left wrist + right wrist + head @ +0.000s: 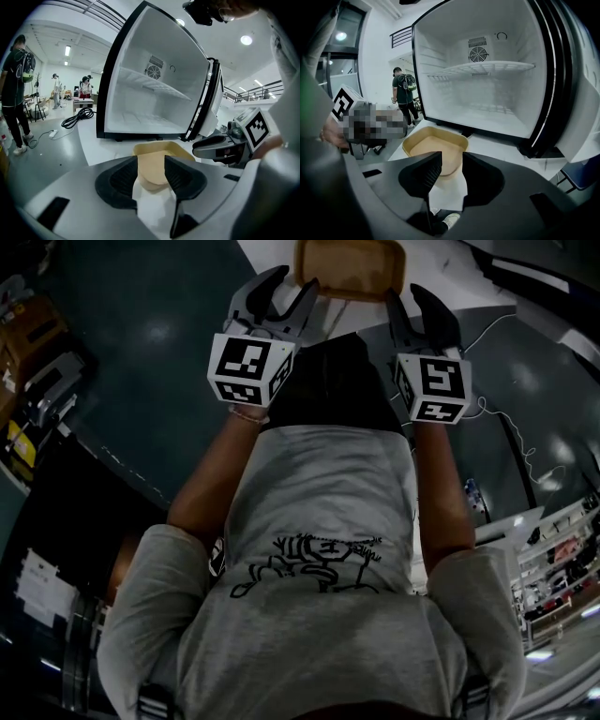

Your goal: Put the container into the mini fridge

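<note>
**A:** What's around?

**B:** In the left gripper view a coiled black cable (76, 117) lies on the floor at ten o'clock, with a person carrying a backpack (17, 89) at nine. The mini fridge (154, 89) stands at twelve, its door (213, 101) swung open toward two. A wire shelf (487, 68) spans its upper half.

**A:** And the container?

**B:** The container (161, 157) is a shallow tan tray with rounded corners and a raised rim. It sits on the white table (93, 136) just in front of the fridge's open mouth, outside it.

**A:** The grippers?

**B:** The left gripper (295, 282) is at the tray's seven o'clock corner and the right gripper (405, 294) at its five o'clock corner. Both have their jaws parted. The tray's near rim shows in each gap, and the pads aren't squeezing it.
</note>
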Demonstrator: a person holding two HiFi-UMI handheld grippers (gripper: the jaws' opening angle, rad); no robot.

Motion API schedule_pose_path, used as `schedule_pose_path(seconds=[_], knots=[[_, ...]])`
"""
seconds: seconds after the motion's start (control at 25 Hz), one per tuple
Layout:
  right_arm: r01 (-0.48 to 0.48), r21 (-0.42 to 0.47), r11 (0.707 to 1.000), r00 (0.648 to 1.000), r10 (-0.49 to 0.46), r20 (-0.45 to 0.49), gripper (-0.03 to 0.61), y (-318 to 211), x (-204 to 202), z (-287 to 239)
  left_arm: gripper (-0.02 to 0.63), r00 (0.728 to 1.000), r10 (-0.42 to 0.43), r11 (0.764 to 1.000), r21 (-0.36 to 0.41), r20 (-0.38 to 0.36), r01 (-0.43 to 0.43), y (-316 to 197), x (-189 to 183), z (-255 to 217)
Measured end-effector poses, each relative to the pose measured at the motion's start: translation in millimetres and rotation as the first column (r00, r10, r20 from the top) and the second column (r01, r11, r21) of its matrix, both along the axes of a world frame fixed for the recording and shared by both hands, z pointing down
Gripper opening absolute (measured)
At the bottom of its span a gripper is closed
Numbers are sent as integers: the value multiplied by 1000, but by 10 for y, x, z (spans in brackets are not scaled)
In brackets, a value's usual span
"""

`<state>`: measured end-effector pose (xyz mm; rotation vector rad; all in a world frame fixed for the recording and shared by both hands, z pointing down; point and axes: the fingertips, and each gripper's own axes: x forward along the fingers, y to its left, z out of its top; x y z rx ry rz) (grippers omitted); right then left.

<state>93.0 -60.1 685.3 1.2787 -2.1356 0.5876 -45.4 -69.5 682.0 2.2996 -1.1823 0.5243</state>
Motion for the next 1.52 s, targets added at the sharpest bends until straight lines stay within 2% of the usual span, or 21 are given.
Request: schedule_pose_path(seconds=[0.6, 1.0, 1.52], knots=[[-19, -39, 999, 999, 20, 32, 130, 7, 11, 284, 179, 1000, 10, 1000, -26, 6, -10, 15, 60, 261], [-31, -26, 999, 998, 32, 50, 130, -13, -28, 107, 178, 1000, 10, 1000, -23, 6, -10, 10, 46, 166], [-23, 12, 1000, 997, 22, 69, 130, -62, -45, -318, 179, 1000, -7, 1000, 3, -18, 7, -9, 35, -218]])
